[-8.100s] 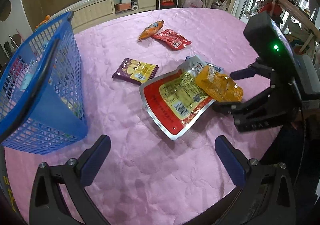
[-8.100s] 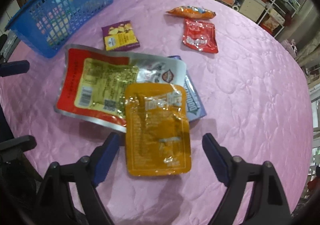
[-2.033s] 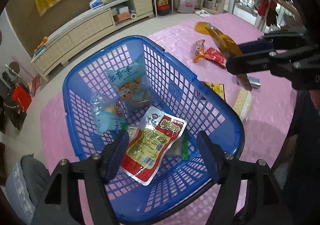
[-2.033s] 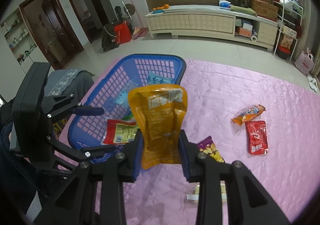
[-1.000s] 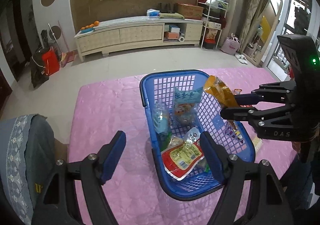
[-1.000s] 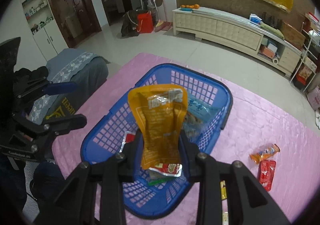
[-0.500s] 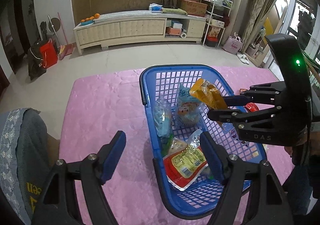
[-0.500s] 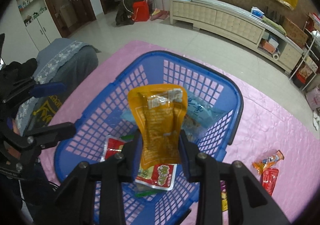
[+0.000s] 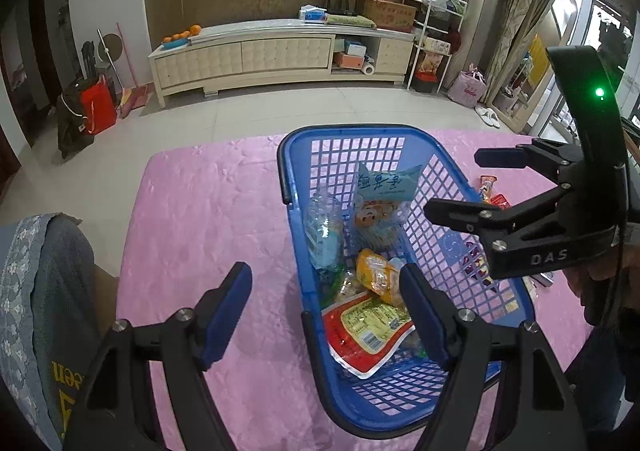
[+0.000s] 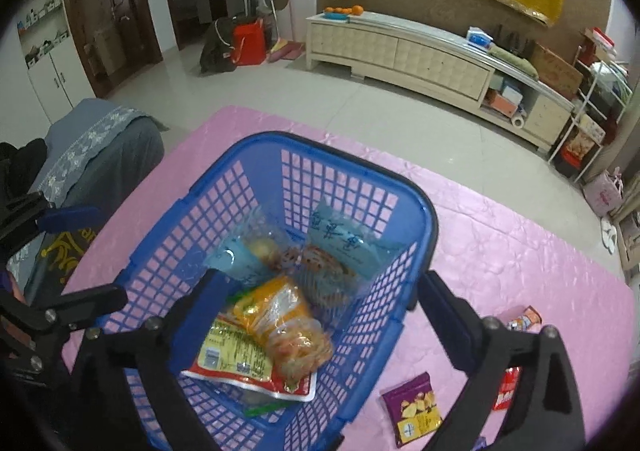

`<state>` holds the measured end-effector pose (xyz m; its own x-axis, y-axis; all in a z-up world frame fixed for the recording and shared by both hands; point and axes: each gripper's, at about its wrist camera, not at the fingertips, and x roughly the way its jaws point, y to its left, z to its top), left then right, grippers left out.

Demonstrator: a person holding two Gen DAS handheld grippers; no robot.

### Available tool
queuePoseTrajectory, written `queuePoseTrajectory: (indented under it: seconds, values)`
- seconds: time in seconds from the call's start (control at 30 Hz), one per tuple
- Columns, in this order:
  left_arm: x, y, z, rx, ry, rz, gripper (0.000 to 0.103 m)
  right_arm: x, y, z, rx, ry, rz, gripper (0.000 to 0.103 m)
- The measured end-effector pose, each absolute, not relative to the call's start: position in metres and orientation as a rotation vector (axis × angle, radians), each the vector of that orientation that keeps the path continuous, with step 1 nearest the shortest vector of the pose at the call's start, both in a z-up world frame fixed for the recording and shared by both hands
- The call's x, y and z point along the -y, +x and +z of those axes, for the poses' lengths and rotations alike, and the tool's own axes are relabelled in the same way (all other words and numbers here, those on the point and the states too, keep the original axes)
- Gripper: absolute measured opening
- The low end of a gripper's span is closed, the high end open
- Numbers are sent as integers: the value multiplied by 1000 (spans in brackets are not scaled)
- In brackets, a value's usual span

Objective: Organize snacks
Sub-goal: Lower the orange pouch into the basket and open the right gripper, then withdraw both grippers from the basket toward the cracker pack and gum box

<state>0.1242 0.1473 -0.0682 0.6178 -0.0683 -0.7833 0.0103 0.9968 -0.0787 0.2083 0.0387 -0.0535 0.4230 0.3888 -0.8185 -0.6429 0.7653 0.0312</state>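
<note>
The blue mesh basket [image 9: 288, 171] stands on the pink tablecloth [image 9: 200, 231]. Inside it the orange pouch [image 10: 284, 323] lies loose on a red-and-yellow pouch [image 10: 236, 359], beside pale blue packets [image 9: 384, 187]. My right gripper [image 10: 320, 283] hovers over the basket with its jaws opening wide; nothing is between its pads. In the left wrist view the right gripper [image 9: 468, 183] sits over the basket's right rim. My left gripper [image 9: 326, 291] hangs above the basket's near left wall, open and holding nothing.
To the right of the basket, on the cloth, lie a purple snack bag [image 10: 416, 407], a red packet [image 10: 506, 387] and an orange packet [image 10: 526, 317]. A grey-covered seat [image 9: 40, 271] stands at the table's left edge. Tiled floor and a long cabinet lie beyond.
The right gripper's jaws have spread and let go of the orange pouch, which has dropped into the basket. The left gripper has stayed where it was.
</note>
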Motion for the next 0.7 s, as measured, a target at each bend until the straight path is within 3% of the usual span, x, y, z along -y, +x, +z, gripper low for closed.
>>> queuePoseTrajectory:
  seconds: [0.7]
  values:
    - [-87, 84, -31, -794, -39, -66, 75, 40, 159, -18, -946, -160, 616, 102]
